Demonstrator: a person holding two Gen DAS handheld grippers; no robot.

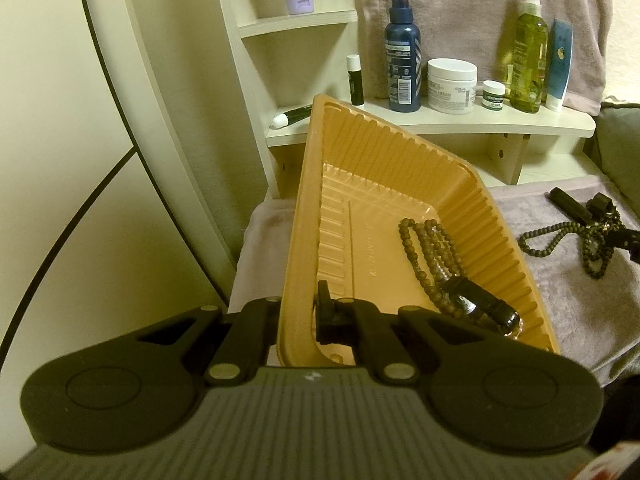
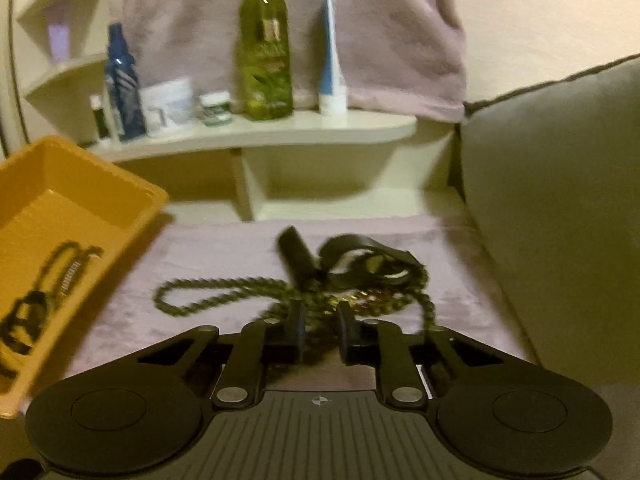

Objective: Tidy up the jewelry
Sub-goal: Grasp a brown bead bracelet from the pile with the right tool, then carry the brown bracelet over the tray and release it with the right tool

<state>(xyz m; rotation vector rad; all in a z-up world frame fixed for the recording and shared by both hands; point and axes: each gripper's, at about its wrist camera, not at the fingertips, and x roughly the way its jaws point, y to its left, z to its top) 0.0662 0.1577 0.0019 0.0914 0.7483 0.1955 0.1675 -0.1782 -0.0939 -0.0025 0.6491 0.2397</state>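
Jewelry lay in 2 places: a brown bead strand (image 1: 430, 258) and a small dark bottle-like piece (image 1: 486, 308) sat inside the orange plastic tray (image 1: 384, 148), while a tangle of bead necklaces (image 2: 224, 292) with a black strap (image 2: 360, 256) and a dark cylinder (image 2: 296, 258) rested on the lavender towel (image 2: 224, 248) just beside it. The left gripper (image 1: 298, 320) was clamped tight on the tray's near rim, tilting the tray up. The right gripper (image 2: 320, 330) hovered low over the tangle with only a narrow gap between its jaws (beads showed in that gap, though the blur hid whether the pads pressed on them). Behind, a pale shelf (image 1: 440, 124) carried 1 blue spray bottle (image 1: 403, 52) and a green bottle (image 2: 266, 56).
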